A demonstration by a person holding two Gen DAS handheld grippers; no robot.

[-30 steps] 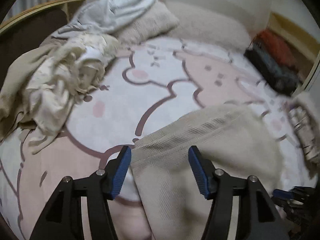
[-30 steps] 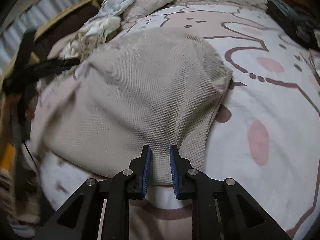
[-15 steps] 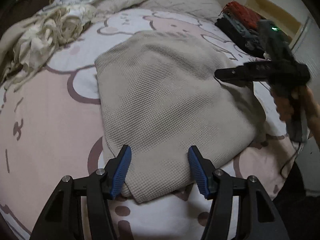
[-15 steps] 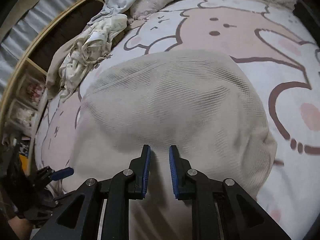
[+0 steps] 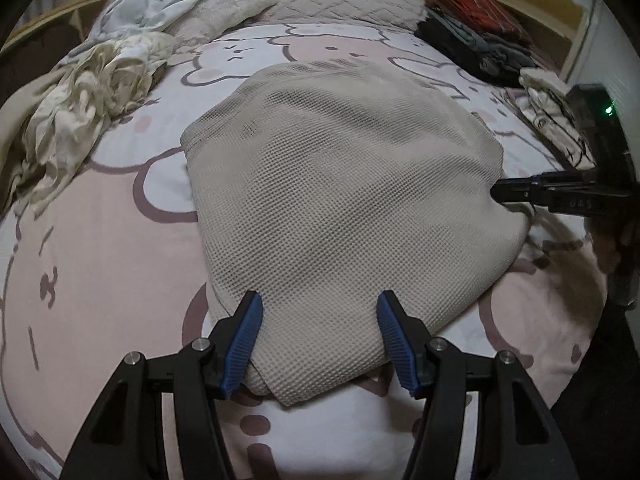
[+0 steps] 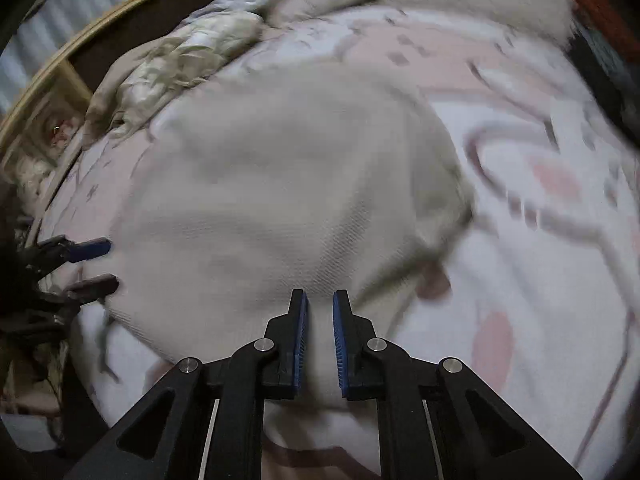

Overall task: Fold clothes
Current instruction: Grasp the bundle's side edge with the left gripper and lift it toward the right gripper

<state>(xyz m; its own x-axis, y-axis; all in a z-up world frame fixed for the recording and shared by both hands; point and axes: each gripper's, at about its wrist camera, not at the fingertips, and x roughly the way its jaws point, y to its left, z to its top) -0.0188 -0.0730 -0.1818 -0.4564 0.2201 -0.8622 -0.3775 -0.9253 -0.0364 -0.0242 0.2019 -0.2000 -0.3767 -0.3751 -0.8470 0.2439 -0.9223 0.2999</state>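
Garment: our beige waffle-knit cloth (image 5: 340, 208) lies folded flat on the cartoon bedsheet (image 5: 100, 272), well clear of the crumpled cream pile (image 5: 80, 120).
Change: a second ago it was still draped and moving; now it has settled.
Left gripper (image 5: 320, 344): jaws wide, straddling the cloth's near edge, pressing nothing.
Right gripper (image 6: 320, 336): jaws have just been closing to a narrow gap, cloth edge between; whether it pinches we cannot tell.
Meaning: we judge this fold laid, another possibly starting.
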